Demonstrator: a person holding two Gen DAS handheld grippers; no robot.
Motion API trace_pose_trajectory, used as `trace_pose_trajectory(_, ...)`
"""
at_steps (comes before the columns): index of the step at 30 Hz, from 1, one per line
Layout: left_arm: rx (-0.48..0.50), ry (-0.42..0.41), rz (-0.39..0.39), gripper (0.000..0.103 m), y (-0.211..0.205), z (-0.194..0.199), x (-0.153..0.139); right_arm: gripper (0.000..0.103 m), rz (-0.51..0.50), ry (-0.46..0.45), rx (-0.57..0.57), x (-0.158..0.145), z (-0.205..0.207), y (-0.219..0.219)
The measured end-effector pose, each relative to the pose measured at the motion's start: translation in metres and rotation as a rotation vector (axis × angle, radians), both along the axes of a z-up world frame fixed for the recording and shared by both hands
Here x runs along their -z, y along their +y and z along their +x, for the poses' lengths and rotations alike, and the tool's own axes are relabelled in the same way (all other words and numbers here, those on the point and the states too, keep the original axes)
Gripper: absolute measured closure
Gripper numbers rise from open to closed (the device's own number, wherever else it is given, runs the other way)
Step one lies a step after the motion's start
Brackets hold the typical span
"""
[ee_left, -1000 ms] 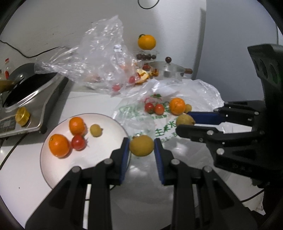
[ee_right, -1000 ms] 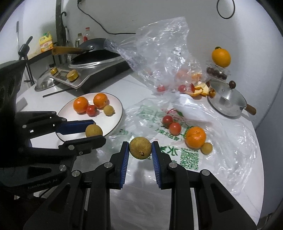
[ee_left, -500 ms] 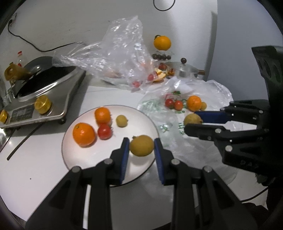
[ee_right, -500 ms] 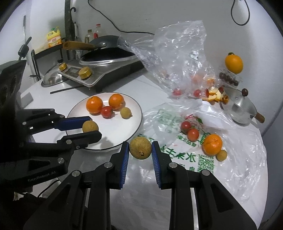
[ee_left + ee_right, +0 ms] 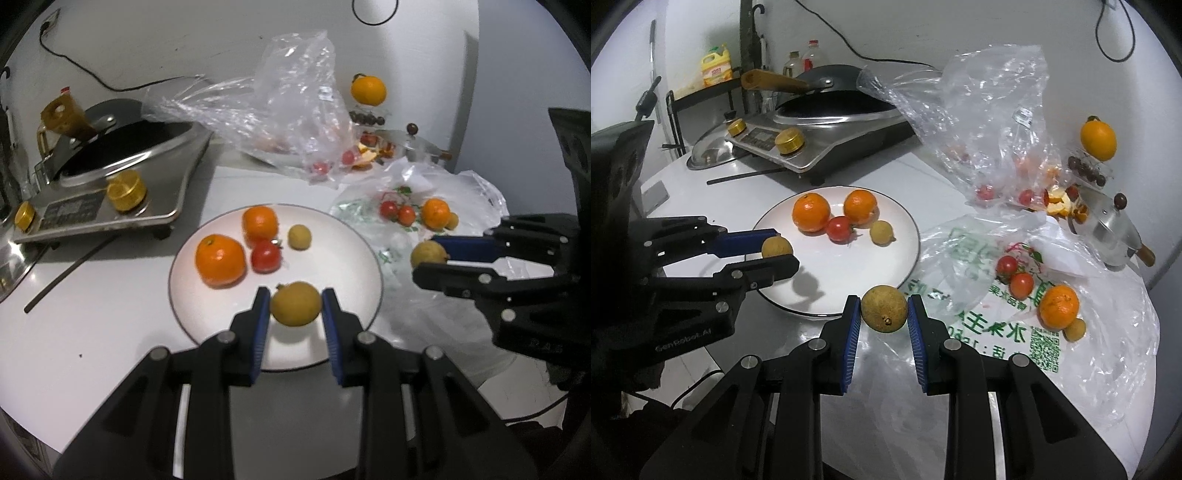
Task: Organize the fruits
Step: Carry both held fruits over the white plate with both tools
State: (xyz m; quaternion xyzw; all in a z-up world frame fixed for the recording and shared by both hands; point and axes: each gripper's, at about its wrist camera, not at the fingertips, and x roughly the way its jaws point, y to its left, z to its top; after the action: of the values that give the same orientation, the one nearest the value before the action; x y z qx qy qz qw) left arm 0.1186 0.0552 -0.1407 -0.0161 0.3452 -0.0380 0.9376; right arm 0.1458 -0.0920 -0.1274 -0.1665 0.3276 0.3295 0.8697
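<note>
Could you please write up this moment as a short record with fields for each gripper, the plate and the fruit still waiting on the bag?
left gripper: shut on a tan round fruit, held above the near part of the plate
right gripper: shut on a second tan fruit, over the plate's near edge and the bag
plate: white; holds two oranges, one red tomato, one small tan fruit
printed plastic bag: holds two tomatoes, one orange, one small tan fruit

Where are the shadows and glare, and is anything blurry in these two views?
Right wrist: the left gripper throws a dark shadow onto the plate; the clear bag glints. Left wrist: slightly soft overall; fisheye bends the wall edge.
</note>
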Motion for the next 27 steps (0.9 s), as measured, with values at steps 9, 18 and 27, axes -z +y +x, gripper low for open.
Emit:
trace_pose_trajectory(9, -0.045, 0.006, 0.023, 0.074, 0.020, 0.001, 0.007, 0.075, -0.006, 0.002, -0.043, 0.003, -0.001, 0.026)
trace_pose_trajectory(18, -0.064, 0.019, 0.055, 0.074, 0.029, 0.009, 0.015, 0.075, -0.014, 0.011, -0.056, 0.006, 0.003, 0.035)
trace_pose_trajectory(27, -0.070, 0.042, 0.056, 0.074, 0.030, 0.022, 0.023, 0.075, -0.019, 0.028, -0.059, 0.012, 0.013, 0.036)
